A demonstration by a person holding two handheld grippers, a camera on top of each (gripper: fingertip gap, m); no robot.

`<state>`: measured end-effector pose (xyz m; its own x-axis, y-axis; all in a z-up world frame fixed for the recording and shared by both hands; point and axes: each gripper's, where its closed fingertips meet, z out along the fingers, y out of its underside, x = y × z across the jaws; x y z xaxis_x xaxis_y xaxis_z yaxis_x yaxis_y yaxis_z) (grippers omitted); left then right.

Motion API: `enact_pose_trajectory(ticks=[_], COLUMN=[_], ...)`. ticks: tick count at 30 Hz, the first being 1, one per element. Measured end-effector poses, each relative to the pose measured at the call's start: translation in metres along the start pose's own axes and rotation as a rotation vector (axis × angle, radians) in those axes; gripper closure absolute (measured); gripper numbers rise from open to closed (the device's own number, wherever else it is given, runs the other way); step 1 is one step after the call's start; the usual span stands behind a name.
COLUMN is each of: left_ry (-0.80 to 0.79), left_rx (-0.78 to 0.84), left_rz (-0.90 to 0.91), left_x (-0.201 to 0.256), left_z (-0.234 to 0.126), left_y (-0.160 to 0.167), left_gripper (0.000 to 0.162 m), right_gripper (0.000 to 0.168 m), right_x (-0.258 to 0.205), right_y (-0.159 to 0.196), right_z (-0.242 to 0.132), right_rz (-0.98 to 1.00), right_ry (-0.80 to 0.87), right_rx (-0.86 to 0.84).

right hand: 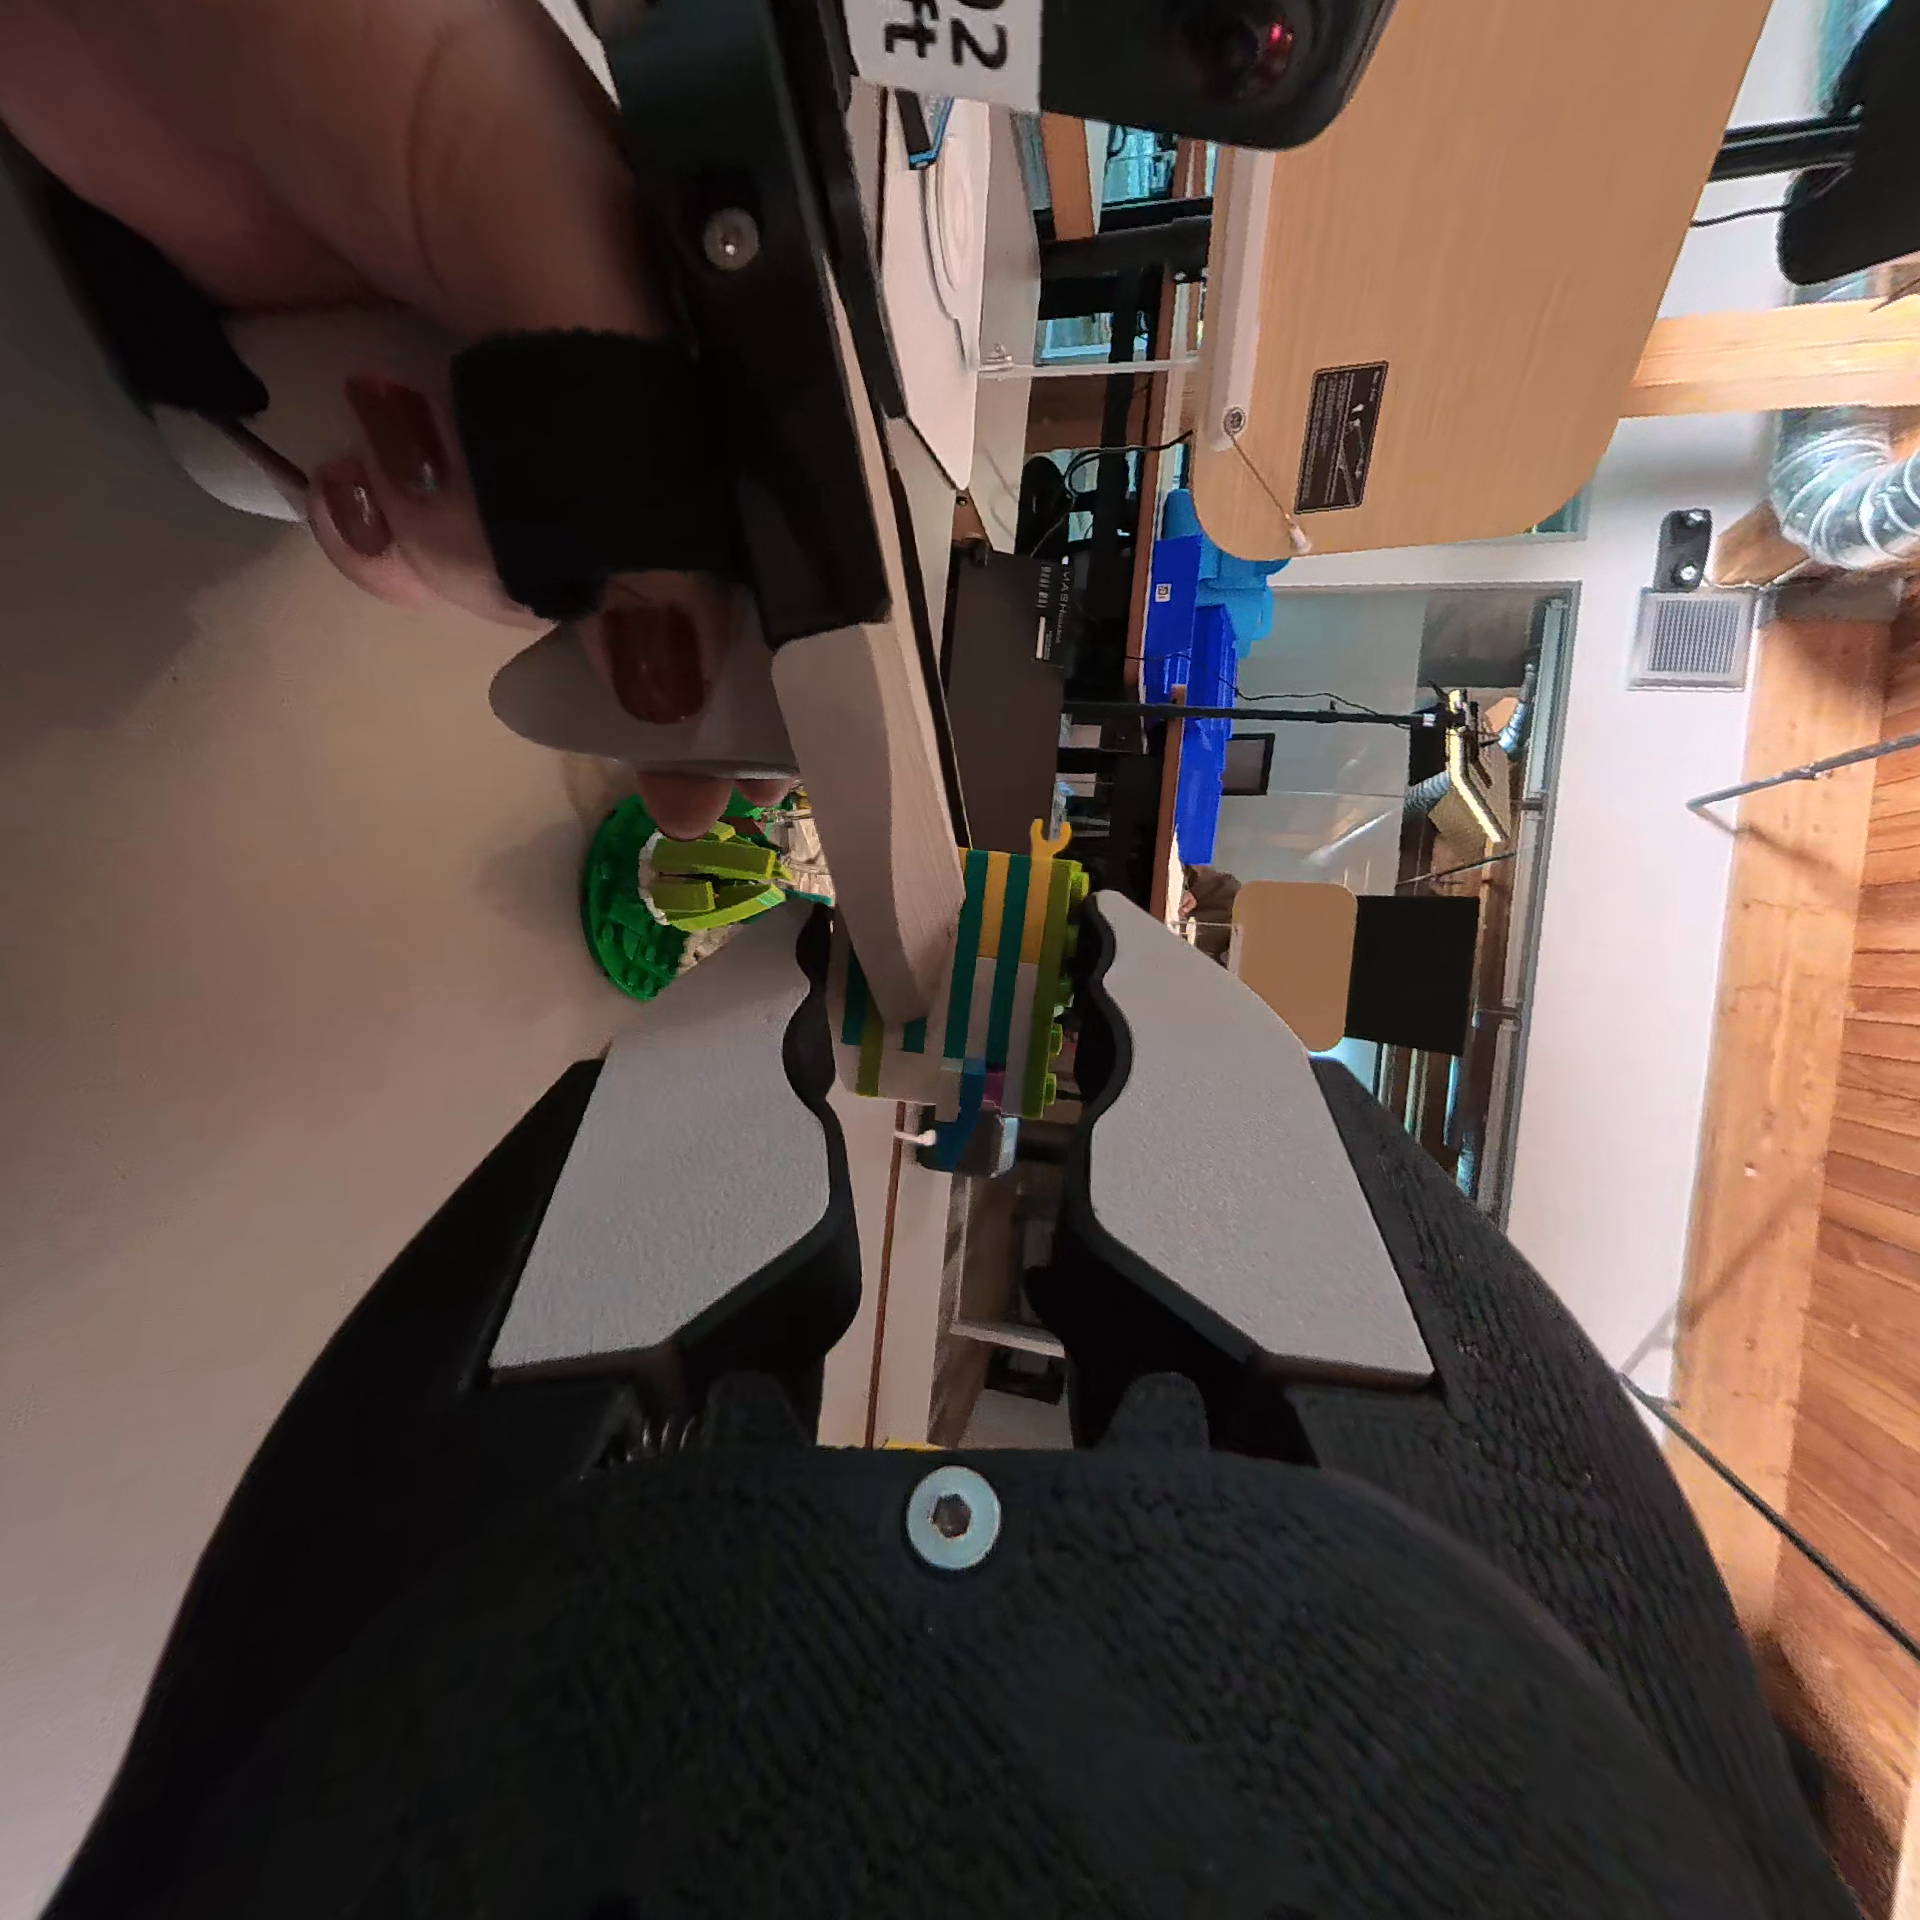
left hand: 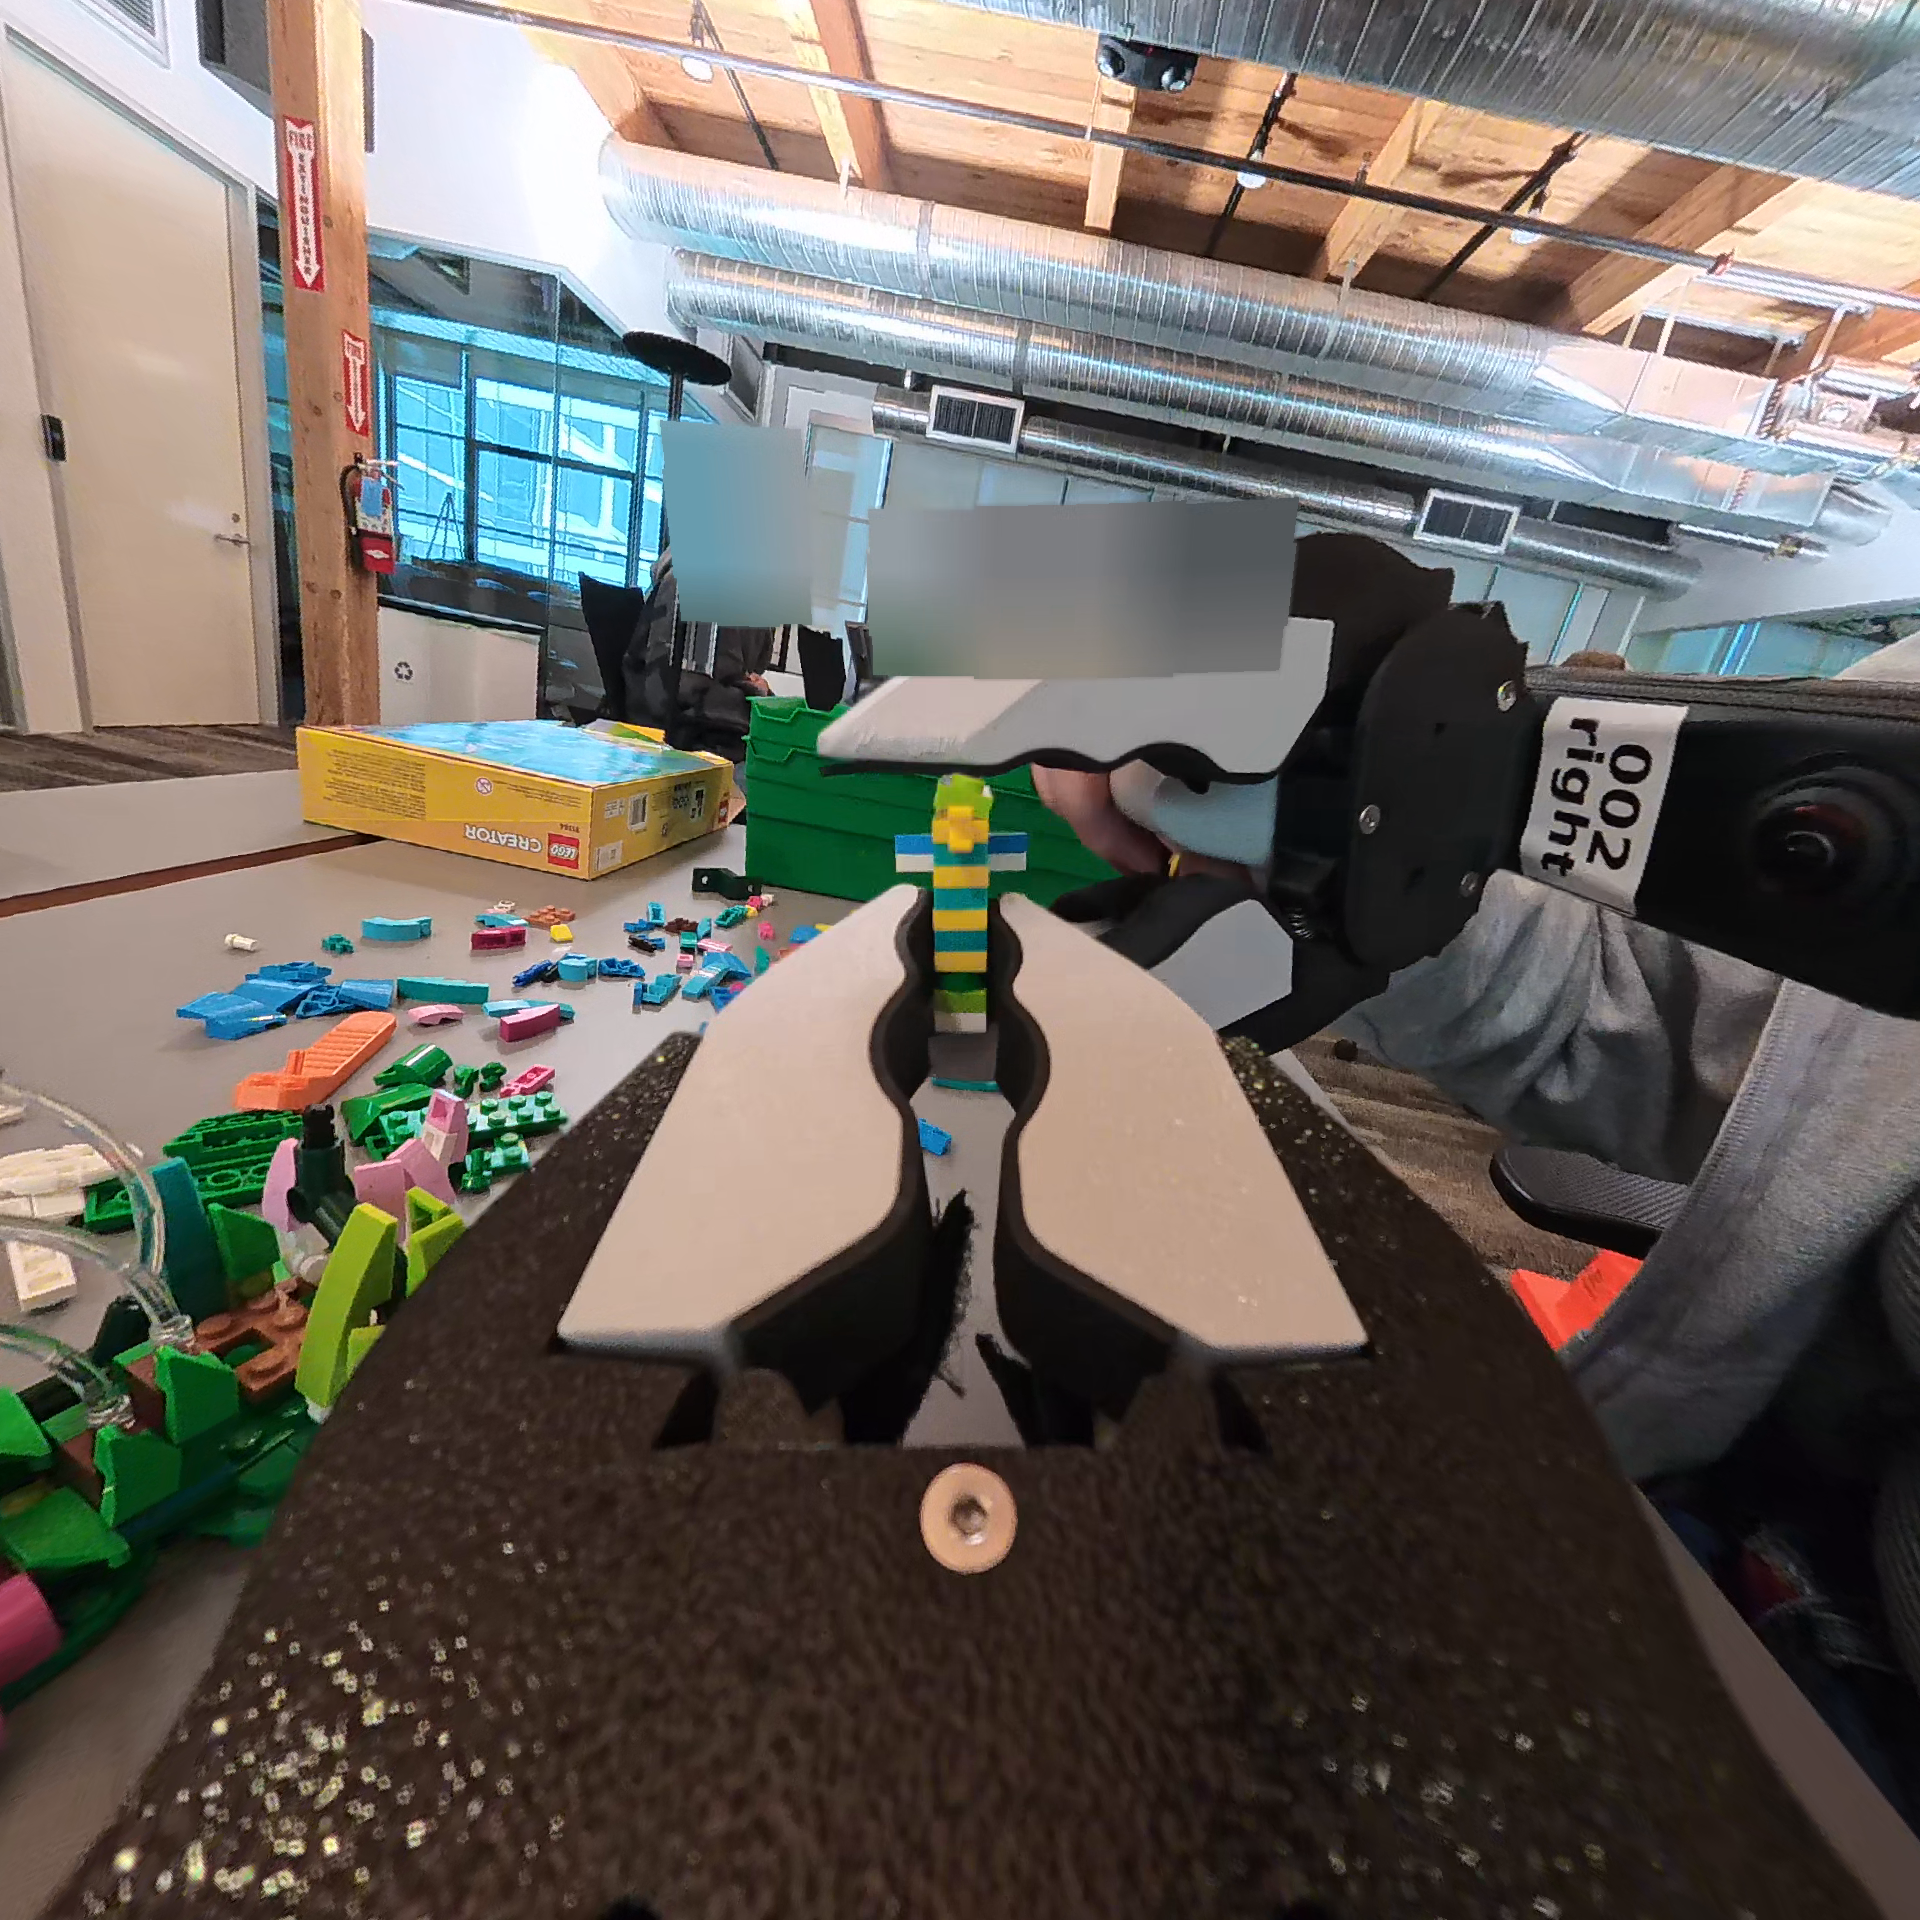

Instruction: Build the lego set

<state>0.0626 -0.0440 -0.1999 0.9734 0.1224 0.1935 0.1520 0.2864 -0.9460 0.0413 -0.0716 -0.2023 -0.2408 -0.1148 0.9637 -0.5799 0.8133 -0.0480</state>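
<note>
A striped Lego stack (left hand: 961, 883) of yellow, teal, lime and white layers stands upright over the grey table (left hand: 94, 935). My left gripper (left hand: 958, 914) is shut on its middle from both sides. In the right wrist view, which is turned sideways, my right gripper (right hand: 956, 997) spans the stack (right hand: 997, 966) end to end. One pad is against the lime studs and the other is at the base end. One finger (right hand: 883, 831) of the left gripper crosses the stack. In the left wrist view the right gripper's upper finger (left hand: 935, 727) lies on the stack's top.
A green leafy build (left hand: 208, 1299) with pink parts sits at the left; it also shows in the right wrist view (right hand: 644, 914). Loose bricks (left hand: 468, 987) and an orange separator (left hand: 312, 1060) lie on the table. A yellow box (left hand: 499, 790) and green bins (left hand: 831, 831) stand behind. A hand (right hand: 312, 208) holds the left gripper. My left and right fingertips are right by each other.
</note>
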Motion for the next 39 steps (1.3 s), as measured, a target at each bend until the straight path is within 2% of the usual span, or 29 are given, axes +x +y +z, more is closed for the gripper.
enact_pose_trajectory(ticks=[6,19,24,26,28,35,39], left_ry=[0.007,0.028,0.026,0.031,0.074,0.041,0.042], left_rx=[-0.062,-0.207,-0.184,-0.162,-0.154,-0.218,-0.256], left_rz=[-0.004,-0.03,-0.085,-0.148,-0.181,-0.155,-0.086], left_x=[0.001,0.004,0.002,-0.001,0.002,0.002,0.005], left_z=[0.002,0.007,0.008,0.006,0.005,0.007,0.008], left_y=[0.007,0.025,0.022,0.02,0.018,0.027,0.031], left_gripper=[0.154,0.154,0.153,0.144,0.153,0.154,0.154], right_gripper=[0.125,0.124,0.125,0.125,0.125,0.124,0.124], right_x=[-0.006,-0.023,-0.022,-0.021,-0.021,-0.027,-0.034], right_y=[0.002,0.007,0.008,0.007,0.009,0.013,0.013], right_z=[-0.001,-0.006,-0.006,-0.006,-0.006,-0.007,-0.008], right_rz=[-0.085,-0.038,0.089,0.166,0.215,0.224,0.255], right_ry=[-0.067,-0.146,-0.172,-0.173,-0.171,-0.177,-0.236], right_rx=[-0.008,0.03,0.063,0.089,0.098,0.099,0.091])
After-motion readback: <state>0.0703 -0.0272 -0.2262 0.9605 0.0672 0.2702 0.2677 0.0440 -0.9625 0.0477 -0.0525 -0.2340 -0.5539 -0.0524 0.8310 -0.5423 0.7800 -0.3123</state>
